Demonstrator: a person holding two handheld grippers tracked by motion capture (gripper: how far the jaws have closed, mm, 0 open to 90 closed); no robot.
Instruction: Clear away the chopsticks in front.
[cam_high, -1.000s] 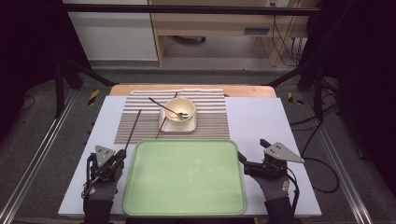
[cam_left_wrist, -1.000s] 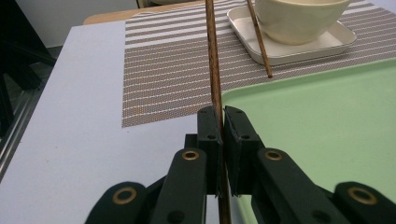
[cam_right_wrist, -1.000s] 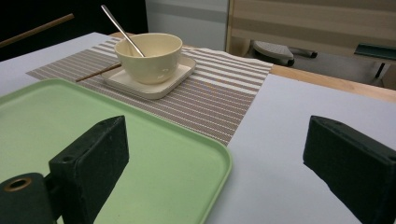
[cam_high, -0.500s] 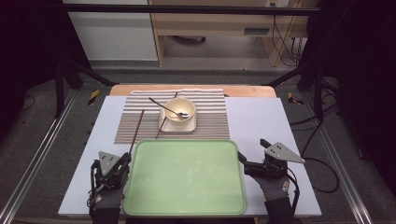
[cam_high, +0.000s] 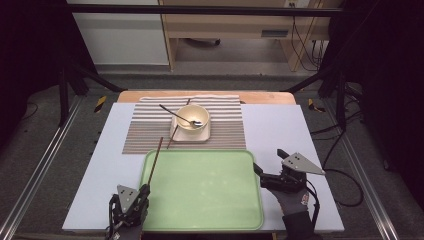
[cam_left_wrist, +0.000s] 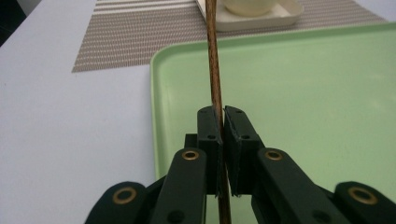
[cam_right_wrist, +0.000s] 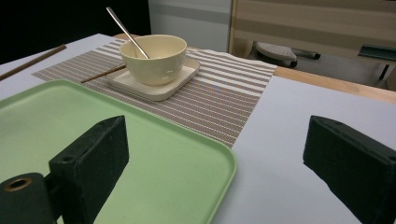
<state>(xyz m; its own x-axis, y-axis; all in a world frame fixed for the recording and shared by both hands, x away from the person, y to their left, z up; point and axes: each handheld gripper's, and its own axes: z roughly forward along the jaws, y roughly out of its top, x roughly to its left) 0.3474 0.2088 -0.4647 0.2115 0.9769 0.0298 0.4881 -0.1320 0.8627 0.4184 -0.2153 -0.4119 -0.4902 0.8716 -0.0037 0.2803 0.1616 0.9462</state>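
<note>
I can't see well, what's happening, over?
Left gripper shut on chopstick, over tray edge. Right gripper open, idle. Nothing blocking.

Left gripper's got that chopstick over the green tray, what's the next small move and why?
Probably lower the left gripper and open its jaws: they are shut on the chopstick, which already slants over the green tray's left rim, so it should land inside.

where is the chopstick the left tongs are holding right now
In the high view the chopstick sits left of centre, clamped in the left tongs and slanting over the green tray's left rim toward the striped placemat.
</note>
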